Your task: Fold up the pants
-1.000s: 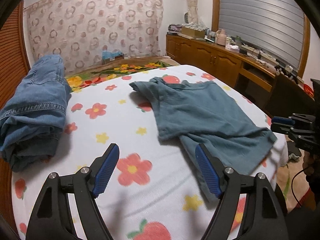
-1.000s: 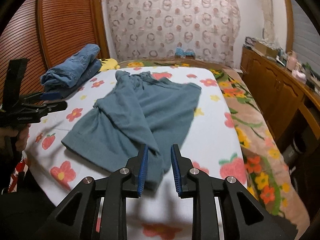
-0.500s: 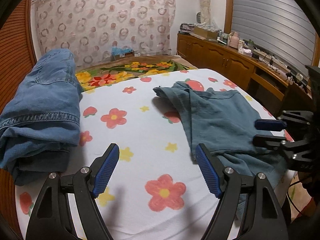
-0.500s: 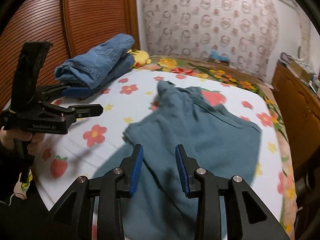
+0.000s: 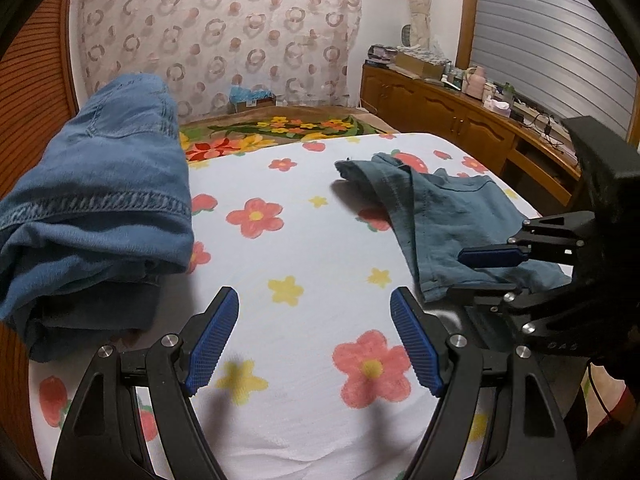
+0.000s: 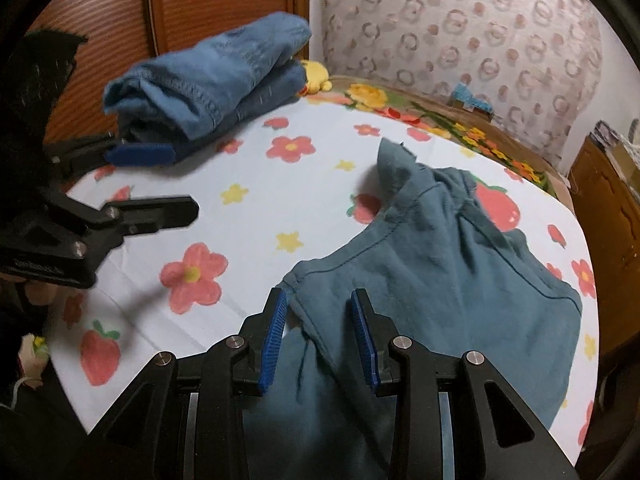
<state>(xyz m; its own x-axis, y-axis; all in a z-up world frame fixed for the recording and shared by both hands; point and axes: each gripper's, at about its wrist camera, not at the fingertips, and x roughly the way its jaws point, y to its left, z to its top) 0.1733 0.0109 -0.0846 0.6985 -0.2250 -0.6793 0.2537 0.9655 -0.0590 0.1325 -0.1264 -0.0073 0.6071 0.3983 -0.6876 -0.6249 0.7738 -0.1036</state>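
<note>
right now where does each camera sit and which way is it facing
Left wrist: on the left gripper, looking down across the flowered bed sheet; its open blue-padded fingers show below, folded jeans left, right gripper entering from the right.
Right wrist: on the right gripper, jaws apart over the teal pants; left gripper and a hand at left.
Shared: sheet, jeans, pants, patterned curtain.

We see a folded stack of denim (image 5: 96,200) at the left edge of the bed sheet (image 5: 304,264), which is white with flowers and strawberries. A yellow soft toy (image 6: 316,76), perhaps, peeks from behind it. A patterned curtain (image 5: 216,32) hangs beyond the far edge; a wooden sideboard (image 5: 452,120) runs along the right.
</note>
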